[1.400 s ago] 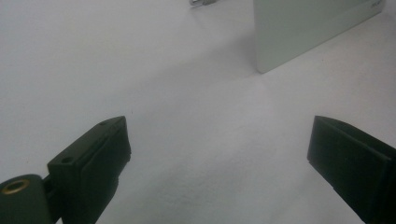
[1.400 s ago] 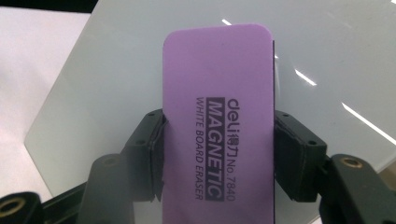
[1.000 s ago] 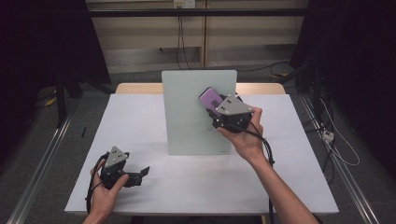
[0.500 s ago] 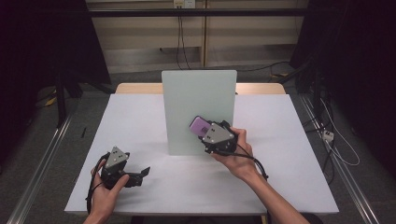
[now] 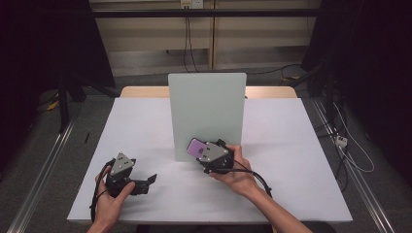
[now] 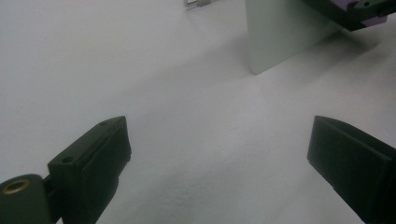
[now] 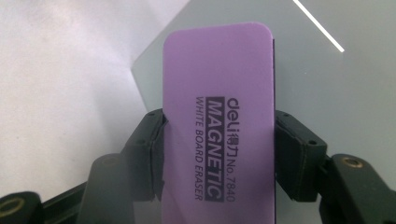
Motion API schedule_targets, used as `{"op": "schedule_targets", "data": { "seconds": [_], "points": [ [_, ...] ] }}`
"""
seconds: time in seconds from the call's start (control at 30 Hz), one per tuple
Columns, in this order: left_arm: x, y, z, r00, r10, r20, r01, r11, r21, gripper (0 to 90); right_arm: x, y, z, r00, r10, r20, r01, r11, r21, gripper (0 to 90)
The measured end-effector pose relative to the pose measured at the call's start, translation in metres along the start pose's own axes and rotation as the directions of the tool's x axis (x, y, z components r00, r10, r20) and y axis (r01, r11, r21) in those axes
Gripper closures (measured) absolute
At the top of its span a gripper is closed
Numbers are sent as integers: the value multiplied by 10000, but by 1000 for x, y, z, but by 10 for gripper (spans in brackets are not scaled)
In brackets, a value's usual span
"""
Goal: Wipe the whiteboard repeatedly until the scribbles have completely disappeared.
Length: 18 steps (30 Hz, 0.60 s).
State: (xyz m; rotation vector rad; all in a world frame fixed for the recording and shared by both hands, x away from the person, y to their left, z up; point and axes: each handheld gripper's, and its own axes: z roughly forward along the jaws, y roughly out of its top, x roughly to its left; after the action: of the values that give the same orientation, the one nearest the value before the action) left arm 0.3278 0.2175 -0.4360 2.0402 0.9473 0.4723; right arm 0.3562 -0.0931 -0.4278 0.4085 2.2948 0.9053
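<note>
A pale green whiteboard panel point(image 5: 206, 111) stands upright in the middle of the white table point(image 5: 291, 145). My right gripper point(image 5: 200, 151) is shut on a purple magnetic whiteboard eraser point(image 7: 219, 121), its jaws clamping the two long sides. The eraser point(image 5: 196, 147) sits low against the panel's lower left corner. My left gripper point(image 5: 151, 180) lies at the front left of the table, jaws wide open with bare table between them point(image 6: 219, 154). In the left gripper view the panel point(image 6: 285, 32) and the eraser point(image 6: 359, 11) show at the top right.
The table's front edge runs just below both hands. A wooden strip point(image 5: 141, 91) shows behind the white surface. Cables point(image 5: 350, 145) and metal rails point(image 5: 43, 174) lie on the floor on either side.
The right hand has brought the eraser down the panel's face, from its upper right to its lower left corner. The left gripper has stayed in place.
</note>
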Motion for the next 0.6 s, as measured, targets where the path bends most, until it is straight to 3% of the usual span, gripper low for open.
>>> {"op": "schedule_targets", "data": {
  "seconds": [0.07, 0.13, 0.4, 0.43, 0.6],
  "points": [
    [1, 0, -1, 10000, -8, -12, 8, 10000, 1, 60, 3, 3, 3, 9998, -173, -90, 174, 9998, 65, 417],
    [2, 0, -1, 10000, -50, -59, 50, 10000, -51, 60, 3, 6, 6, 9997, 130, -228, -132, 9999, -87, 416],
    [2, 0, -1, 10000, -62, -50, 61, 10000, -45, 60, 8, 10, 11, 9994, -30, -331, 29, 10000, -57, 417],
    [2, 0, -1, 10000, -65, -47, 65, 10000, -45, 60, 7, 10, 10, 9996, -119, -266, 118, 9999, -35, 416],
    [3, -1, -2, 10000, -74, -49, 74, 10000, -57, 60, -12, 8, -6, 9985, 505, 210, -497, 9981, -376, 417]
  ]
}}
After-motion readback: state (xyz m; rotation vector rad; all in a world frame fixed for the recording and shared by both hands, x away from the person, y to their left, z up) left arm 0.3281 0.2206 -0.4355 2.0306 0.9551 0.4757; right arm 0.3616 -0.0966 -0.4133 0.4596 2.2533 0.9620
